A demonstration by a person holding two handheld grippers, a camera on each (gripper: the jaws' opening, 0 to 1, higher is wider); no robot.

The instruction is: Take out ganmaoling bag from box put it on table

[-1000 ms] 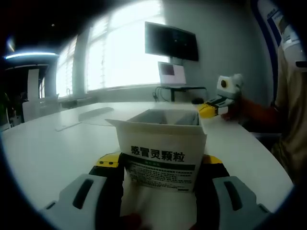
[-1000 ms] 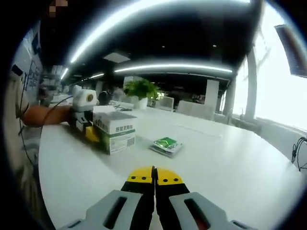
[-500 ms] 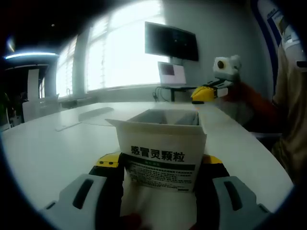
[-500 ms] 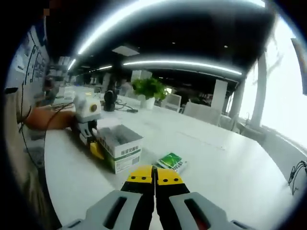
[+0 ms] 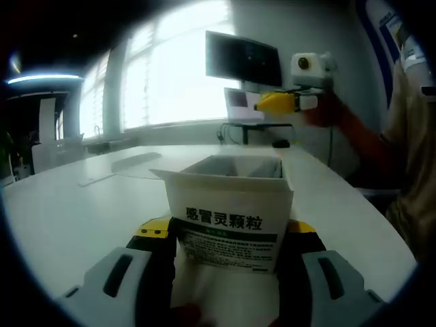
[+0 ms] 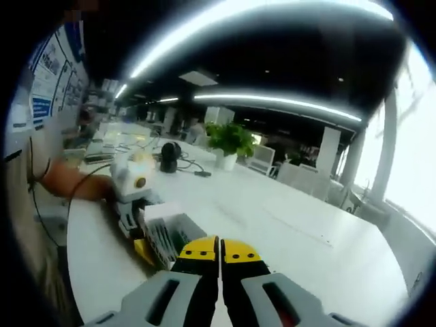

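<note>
An open ganmaoling box stands upright on the white counter, clamped between the jaws of the left claw, its flaps up and its top open to the room; in the right gripper view the same box sits just ahead and below, held at its far side by the left claw; the right claw, jaws pressed together and carrying nothing, hangs above the opening, and it appears in the left gripper view raised high over the counter. One box and two claws are in play; thin upright edges inside the box look like packed sachets, too blurred to count. The ganmaoling bags, judged by those edges, lie inside the box; none can be made out on the counter. A sachet of granules should prove light, soft and slightly slick, prone to buckle if pinched hard; the likeliest hold is its top sealed edge, taken from above with the jaws opened narrowly, while the thin card box, easily crushed, stays braced.
</note>
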